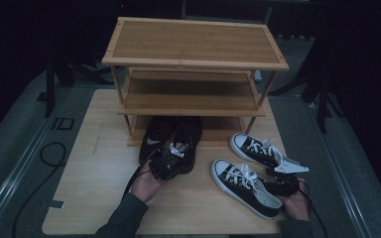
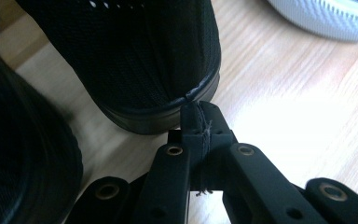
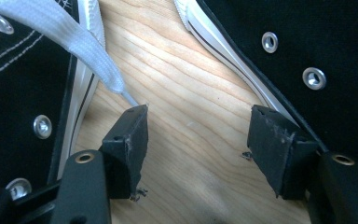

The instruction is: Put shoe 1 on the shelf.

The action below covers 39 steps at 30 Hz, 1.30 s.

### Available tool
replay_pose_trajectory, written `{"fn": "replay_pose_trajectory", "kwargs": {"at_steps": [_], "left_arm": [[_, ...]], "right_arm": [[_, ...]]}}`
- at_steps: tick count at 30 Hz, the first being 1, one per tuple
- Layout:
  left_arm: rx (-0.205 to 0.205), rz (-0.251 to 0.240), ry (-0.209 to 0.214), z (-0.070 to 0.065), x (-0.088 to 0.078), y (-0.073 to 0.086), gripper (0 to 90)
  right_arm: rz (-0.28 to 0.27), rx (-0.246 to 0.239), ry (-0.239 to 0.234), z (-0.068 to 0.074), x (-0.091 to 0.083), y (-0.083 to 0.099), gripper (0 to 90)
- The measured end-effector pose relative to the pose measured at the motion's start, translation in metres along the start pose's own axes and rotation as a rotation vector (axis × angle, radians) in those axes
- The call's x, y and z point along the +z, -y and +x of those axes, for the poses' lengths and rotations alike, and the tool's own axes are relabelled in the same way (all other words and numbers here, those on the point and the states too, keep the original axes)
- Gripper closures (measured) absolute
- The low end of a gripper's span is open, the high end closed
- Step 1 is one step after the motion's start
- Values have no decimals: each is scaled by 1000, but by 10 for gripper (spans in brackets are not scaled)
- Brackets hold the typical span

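A pair of black mesh shoes (image 1: 171,139) lies with its toes under the lowest shelf of a bamboo rack (image 1: 193,62). My left gripper (image 1: 170,154) is at their heels. In the left gripper view the gripper (image 2: 199,114) is shut with nothing between its pads, its tips against the heel rim of one black shoe (image 2: 140,60). Two black canvas sneakers with white laces, one near (image 1: 245,187) and one far (image 1: 255,148), lie at the right. My right gripper (image 1: 277,173) sits between them. It is open (image 3: 198,126) over bare wood, one sneaker (image 3: 18,70) on each side (image 3: 317,42).
The rack has three shelves and stands at the back of the wooden table (image 1: 99,173). A white lace end (image 3: 74,42) hangs just above one of the right gripper's fingers. A black cable (image 1: 49,153) loops on the floor at the left.
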State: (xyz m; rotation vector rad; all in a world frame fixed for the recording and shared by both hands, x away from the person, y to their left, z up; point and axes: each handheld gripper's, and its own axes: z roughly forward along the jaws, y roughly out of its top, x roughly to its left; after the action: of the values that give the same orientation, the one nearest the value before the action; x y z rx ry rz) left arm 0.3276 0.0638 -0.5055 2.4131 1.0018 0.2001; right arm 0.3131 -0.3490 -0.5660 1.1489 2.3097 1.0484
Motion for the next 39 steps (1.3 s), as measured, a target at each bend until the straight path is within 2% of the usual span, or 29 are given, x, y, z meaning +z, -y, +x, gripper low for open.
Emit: {"fn": "replay_pose_trajectory", "kwargs": {"at_steps": [7,12,14,16,21,29,32,34,39], "left_arm": [[-5,-20,9,2,0,-12,899],[-4,-42,-2,1,2,-23,899],[11,-37,1,1,4,-29,900],[34,-33,-21,-4,6,-33,900],[37,-44,-43,-9,11,-40,900],[42,-38,-83,-6,15,-52,900],[33,-32,-124,-4,17,-58,900],[29,-27,-136,-2,18,-61,900],[16,-24,-145,4,20,-66,899]], "right_arm": [[0,0,0,0,0,0,378],[0,0,-1,0,0,0,378],[0,0,-1,0,0,0,378],[0,-1,-1,0,0,0,378],[0,-1,-1,0,0,0,378],[-1,-3,-2,0,0,0,378],[0,-1,-2,0,0,0,378],[0,-2,-2,0,0,0,378],[0,-1,-3,0,0,0,378]]}}
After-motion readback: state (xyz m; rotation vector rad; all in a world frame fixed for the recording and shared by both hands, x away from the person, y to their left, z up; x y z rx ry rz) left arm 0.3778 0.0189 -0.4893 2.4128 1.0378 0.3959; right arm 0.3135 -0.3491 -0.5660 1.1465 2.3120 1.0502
